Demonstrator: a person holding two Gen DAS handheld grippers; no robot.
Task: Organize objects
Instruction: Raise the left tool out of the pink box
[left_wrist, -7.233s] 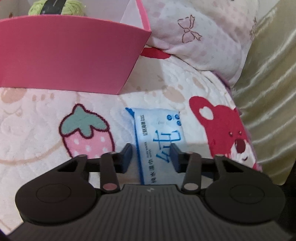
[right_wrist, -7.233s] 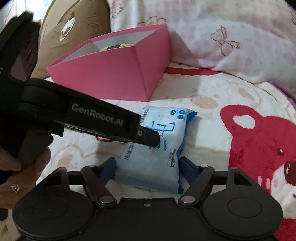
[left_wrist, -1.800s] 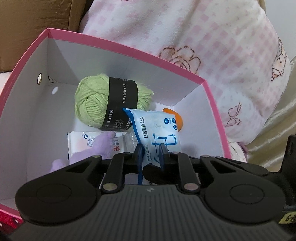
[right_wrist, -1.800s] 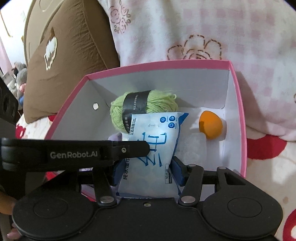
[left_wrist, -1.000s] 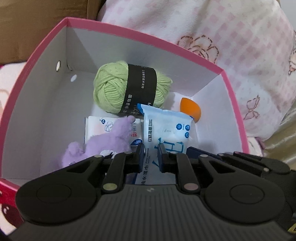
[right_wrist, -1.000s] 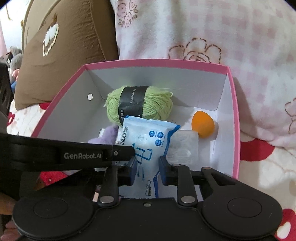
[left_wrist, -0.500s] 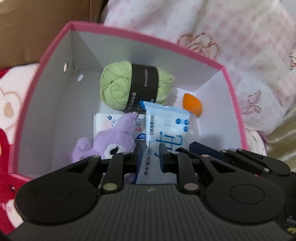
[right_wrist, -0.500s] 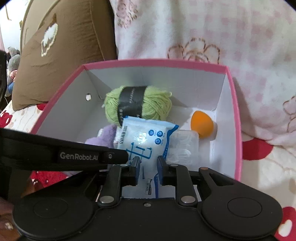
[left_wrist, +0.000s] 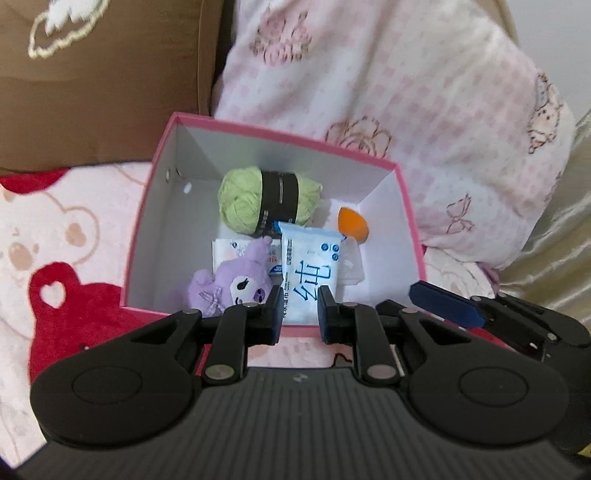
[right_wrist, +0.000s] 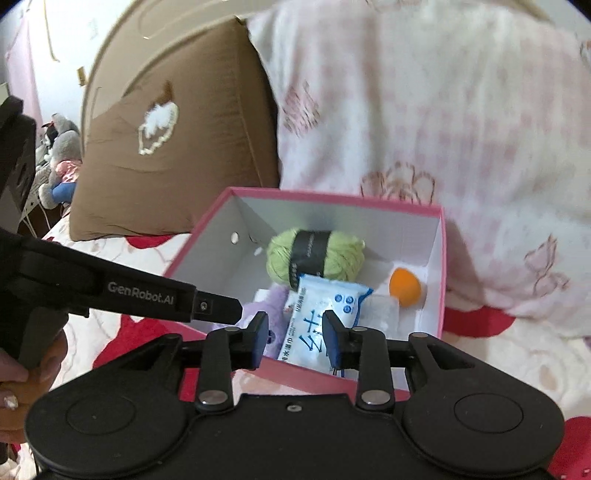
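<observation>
The blue-and-white plastic pack of wet wipes (left_wrist: 309, 271) lies inside the pink cardboard box (left_wrist: 408, 225) on the bed, beside a purple plush toy (left_wrist: 231, 286), in front of a green ball of yarn (left_wrist: 269, 199) and an orange egg-shaped sponge (left_wrist: 351, 220). The left gripper (left_wrist: 300, 314) hovers above the box's near wall, jaws narrowly parted, holding nothing. The right gripper (right_wrist: 294, 338) has just been opening; its jaws are empty too.

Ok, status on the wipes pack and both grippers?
Left gripper shut, empty. Right gripper jaws just opening, gripping nothing. Wipes pack lying in pink box, beside the purple plush. Nothing blocking.
</observation>
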